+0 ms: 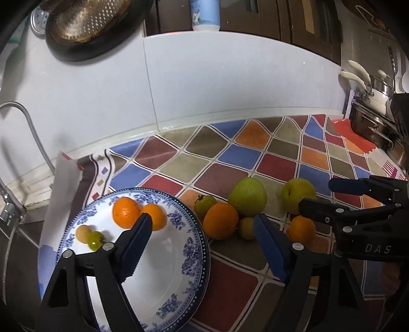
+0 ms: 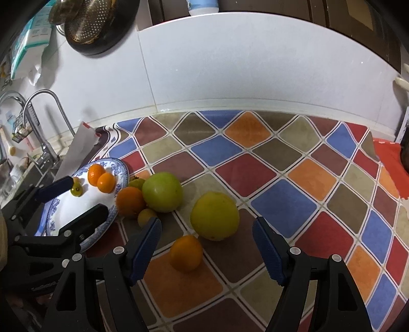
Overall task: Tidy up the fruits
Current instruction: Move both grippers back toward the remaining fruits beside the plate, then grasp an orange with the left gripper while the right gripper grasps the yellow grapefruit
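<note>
Four small fruits lie on the plate; apparently six more lie to its right.

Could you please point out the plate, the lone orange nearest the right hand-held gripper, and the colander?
plate [image 1: 163, 275], left wrist view, bare white centre.
lone orange [image 2: 186, 252], right wrist view, middle of its skin.
colander [image 1: 87, 18], left wrist view, perforated bowl.

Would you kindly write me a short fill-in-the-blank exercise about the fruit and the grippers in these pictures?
1. The plate holds ____ orange fruits.
2. The plate's rim pattern is ____ on white.
3. Between the right gripper fingers, untouched, lies a small ____ fruit.
4. Both grippers' jaws stand ____.

Missing words: two; blue; orange; open
</note>
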`<state>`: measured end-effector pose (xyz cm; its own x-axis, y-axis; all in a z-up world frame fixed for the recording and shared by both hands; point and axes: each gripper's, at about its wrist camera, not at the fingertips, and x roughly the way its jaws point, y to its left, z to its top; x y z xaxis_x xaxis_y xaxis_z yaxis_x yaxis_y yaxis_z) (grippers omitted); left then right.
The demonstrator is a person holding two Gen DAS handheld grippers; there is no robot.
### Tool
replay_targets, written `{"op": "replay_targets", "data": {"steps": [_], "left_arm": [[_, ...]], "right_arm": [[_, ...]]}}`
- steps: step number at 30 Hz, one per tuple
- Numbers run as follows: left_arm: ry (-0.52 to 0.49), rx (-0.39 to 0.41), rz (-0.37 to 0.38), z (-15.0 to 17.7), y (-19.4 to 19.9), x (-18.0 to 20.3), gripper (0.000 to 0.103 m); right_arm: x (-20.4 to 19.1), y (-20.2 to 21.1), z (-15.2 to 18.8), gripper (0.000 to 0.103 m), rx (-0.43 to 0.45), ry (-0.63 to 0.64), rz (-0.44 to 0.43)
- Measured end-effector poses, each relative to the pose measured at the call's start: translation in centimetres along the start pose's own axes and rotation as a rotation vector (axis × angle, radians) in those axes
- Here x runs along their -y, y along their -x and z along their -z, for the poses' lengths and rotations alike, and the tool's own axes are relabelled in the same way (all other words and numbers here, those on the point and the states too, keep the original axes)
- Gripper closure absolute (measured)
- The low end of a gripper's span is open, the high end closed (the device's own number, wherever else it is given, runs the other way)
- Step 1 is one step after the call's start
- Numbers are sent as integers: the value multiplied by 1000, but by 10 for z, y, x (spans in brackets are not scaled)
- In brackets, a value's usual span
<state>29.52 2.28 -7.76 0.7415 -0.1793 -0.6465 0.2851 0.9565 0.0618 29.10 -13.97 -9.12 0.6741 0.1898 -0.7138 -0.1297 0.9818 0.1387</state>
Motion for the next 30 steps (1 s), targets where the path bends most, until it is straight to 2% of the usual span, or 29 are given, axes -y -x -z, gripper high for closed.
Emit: {"op": "replay_targets", "data": {"steps": [2,7,9,16,22,30], "left_arm": [[5,-13,18,0,-6,0,28],[16,-44,52,0,-19,0,44],[15,-51,60,0,-22,0,45],[5,-73,84,-1,-34,3,54],[-1,-90,96,-1,-42,3,56],[-4,-94,114,-1,-47,2,64]], "right_arm": [[2,-6,-1,29,-9,-9,-8],[4,-17,-2,31,-25,-26,-27],[5,-21,-2,35,-33,-29,-33],[8,-30,-3,37,-49,-35,-43],[9,-36,-6,39,-60,-42,-47],[10,-43,-6,47,-76,-45,-47]]}}
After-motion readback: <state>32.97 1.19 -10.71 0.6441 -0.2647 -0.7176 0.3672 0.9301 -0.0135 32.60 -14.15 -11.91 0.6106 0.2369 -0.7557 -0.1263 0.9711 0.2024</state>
